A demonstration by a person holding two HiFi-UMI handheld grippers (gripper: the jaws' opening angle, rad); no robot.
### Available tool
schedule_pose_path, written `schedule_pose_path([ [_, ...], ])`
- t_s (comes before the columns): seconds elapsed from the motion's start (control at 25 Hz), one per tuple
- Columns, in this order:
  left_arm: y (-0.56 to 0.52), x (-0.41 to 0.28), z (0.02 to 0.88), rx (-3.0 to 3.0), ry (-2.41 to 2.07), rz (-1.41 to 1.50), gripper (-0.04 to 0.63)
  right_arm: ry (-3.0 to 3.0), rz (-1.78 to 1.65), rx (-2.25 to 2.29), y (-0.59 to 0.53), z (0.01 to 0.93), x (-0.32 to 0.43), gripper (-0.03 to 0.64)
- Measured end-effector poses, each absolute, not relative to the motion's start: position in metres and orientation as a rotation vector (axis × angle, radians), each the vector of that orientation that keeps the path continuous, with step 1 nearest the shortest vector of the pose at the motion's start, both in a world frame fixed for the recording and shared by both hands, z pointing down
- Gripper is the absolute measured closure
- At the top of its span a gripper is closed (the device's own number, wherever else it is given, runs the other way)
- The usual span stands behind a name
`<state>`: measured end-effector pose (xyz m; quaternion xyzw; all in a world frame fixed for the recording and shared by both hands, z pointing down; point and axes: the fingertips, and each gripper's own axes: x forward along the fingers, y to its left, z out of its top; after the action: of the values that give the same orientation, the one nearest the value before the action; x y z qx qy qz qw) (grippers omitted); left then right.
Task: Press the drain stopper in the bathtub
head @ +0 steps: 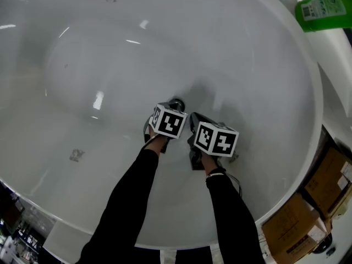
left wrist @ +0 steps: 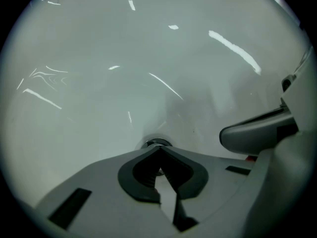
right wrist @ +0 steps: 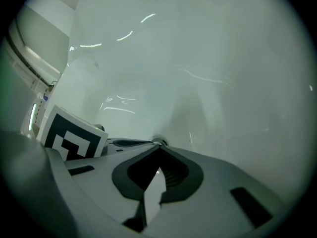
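Note:
The drain stopper (head: 176, 102) is a small round metal piece in the floor of the white bathtub (head: 99, 48). In the head view it peeks out just beyond the left marker cube. My left gripper (head: 172, 108) is shut with nothing held, and its tips sit right at the stopper (left wrist: 156, 143); whether they touch it I cannot tell. My right gripper (head: 193, 117) is close beside it on the right, also shut on nothing. In the right gripper view the stopper (right wrist: 158, 142) shows just past the closed tips (right wrist: 159, 148), with the left gripper's cube (right wrist: 74, 138) alongside.
A green bottle (head: 324, 7) stands on the tub's rim (head: 318, 98) at the upper right. Cardboard boxes (head: 308, 224) sit on the floor outside the tub at the lower right. Dark clutter lies beyond the rim at the lower left (head: 14, 230).

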<state>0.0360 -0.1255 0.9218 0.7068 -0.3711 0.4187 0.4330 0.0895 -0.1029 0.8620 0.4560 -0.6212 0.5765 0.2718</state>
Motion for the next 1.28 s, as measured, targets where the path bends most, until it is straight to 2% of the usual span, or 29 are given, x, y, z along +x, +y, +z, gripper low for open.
schedule_pose_path([
  [0.56,-0.131,0.021,0.876,1.79,-0.935,1.025,0.592,-1.673,1.527,1.257,-0.107,0.825,0.082,0.617],
  [1.28,-0.121,0.002,0.756,1.895,-1.016,0.938,0.593,-1.73,1.468,1.331,-0.1,0.713,0.075,0.617],
])
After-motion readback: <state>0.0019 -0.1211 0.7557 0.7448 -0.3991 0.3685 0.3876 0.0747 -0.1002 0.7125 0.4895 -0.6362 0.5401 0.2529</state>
